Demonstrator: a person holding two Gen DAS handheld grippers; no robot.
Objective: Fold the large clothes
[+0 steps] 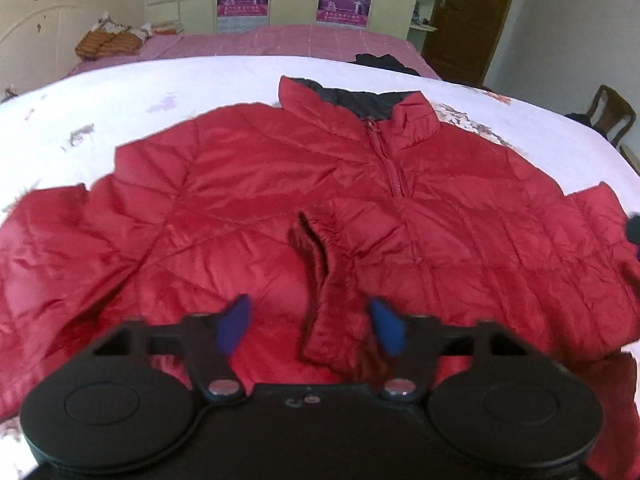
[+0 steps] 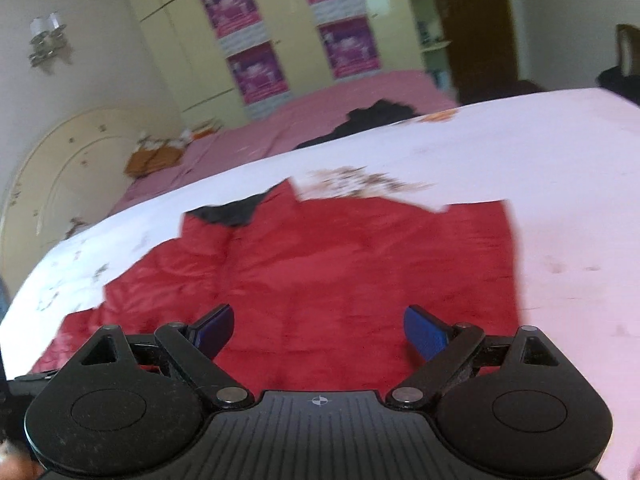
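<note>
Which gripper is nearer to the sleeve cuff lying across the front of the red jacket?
Left. The left gripper has the sleeve cuff between its open fingers; the right gripper hovers over flat jacket fabric.

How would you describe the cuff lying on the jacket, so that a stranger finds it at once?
Find the white bedsheet and the red puffer jacket spread on it. Over the jacket's front, below the zipper, lies a folded-in sleeve ending in a cuff. Only it is ribbed, darker red and open-ended.

A quilted red jacket (image 1: 304,184) with black collar lining (image 1: 360,102) lies on a white, faintly floral-printed sheet (image 1: 140,88), blue gripper pads (image 1: 386,324) above, pink checked bedspread (image 1: 280,42) beyond.
</note>
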